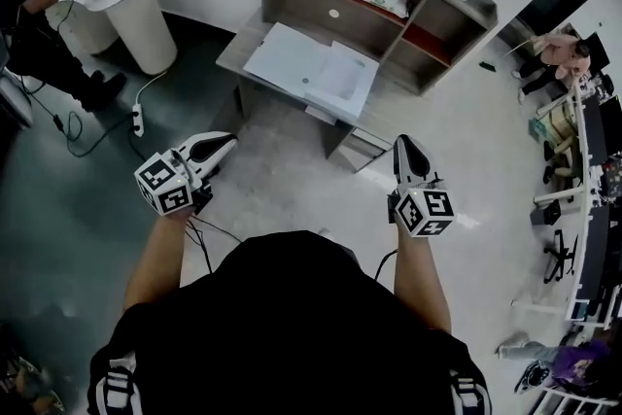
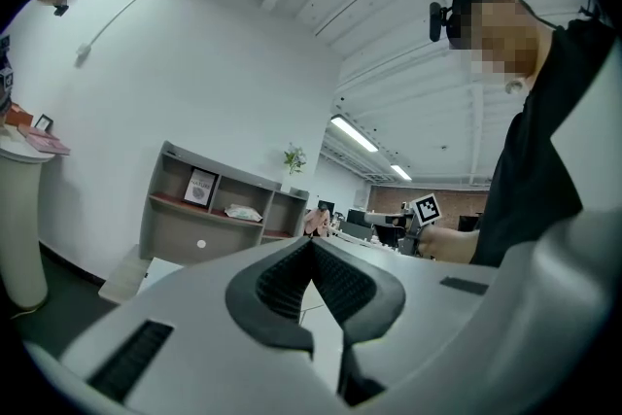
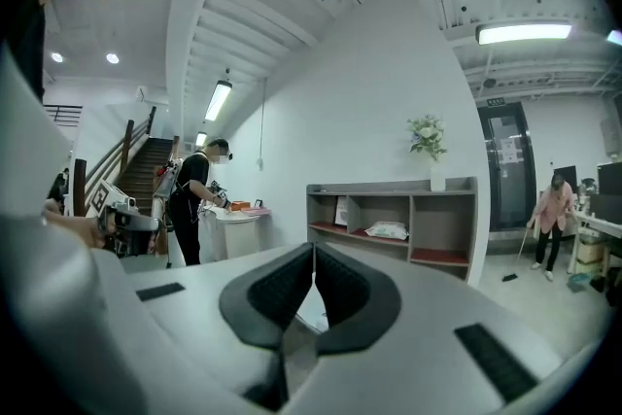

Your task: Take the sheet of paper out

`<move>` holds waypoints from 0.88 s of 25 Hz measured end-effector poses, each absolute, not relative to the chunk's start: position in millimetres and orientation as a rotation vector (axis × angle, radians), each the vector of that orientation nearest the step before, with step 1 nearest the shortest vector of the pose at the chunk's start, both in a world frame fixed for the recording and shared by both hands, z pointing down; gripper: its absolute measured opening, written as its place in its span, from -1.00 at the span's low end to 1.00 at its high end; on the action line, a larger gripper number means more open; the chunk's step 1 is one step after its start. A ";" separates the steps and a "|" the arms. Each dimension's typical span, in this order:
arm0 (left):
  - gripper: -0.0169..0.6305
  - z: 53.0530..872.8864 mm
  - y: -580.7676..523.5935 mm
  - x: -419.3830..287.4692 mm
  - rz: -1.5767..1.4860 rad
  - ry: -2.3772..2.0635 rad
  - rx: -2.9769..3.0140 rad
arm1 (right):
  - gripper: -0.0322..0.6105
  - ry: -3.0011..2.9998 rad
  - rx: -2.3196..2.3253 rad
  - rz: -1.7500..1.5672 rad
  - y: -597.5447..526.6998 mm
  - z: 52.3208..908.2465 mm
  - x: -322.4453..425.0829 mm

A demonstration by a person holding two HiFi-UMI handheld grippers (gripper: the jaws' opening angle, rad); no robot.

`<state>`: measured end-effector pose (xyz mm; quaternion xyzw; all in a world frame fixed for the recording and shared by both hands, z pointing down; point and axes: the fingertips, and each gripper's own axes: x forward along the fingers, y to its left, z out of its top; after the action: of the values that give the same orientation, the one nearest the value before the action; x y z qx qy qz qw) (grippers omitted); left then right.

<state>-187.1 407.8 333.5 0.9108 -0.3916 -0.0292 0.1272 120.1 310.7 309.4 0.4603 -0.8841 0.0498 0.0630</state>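
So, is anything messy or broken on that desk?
Nothing looks broken or spilled. The only untidy bit is the white sheets on the desk: one lies overlapping another, and they seem to reach right to the front edge.

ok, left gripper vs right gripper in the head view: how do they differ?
The left gripper angles diagonally toward the desk; the right gripper points almost straight ahead. The left gripper hangs mostly over the dark floor, the right gripper over the pale floor. Shared: both are shut with nothing between the jaws, and both are short of the desk and its sheets of paper.
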 end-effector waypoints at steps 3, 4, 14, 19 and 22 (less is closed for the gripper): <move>-0.89 340.2 405.4 -199.6 -0.082 -1.170 2.621 | -0.86 -2.672 1.398 0.144 312.4 308.2 117.0; -0.89 341.6 402.8 -204.0 -0.094 -1.187 2.606 | -0.86 -2.671 1.399 0.147 311.9 308.6 116.5; -0.89 366.7 359.8 -208.1 -0.060 -1.257 2.501 | -0.86 -2.670 1.399 0.199 271.4 329.8 116.8; -0.89 368.4 331.0 -203.0 -0.032 -1.271 2.496 | -0.86 -2.703 1.369 0.216 237.0 336.9 115.2; -0.89 367.8 311.6 -198.0 -0.024 -1.281 2.485 | -0.86 -2.713 1.351 0.225 213.4 339.0 116.1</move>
<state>-198.0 311.6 367.8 0.8756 -0.4513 -0.0085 0.1718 116.1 213.4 339.0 0.4439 -0.8915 0.0739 0.0515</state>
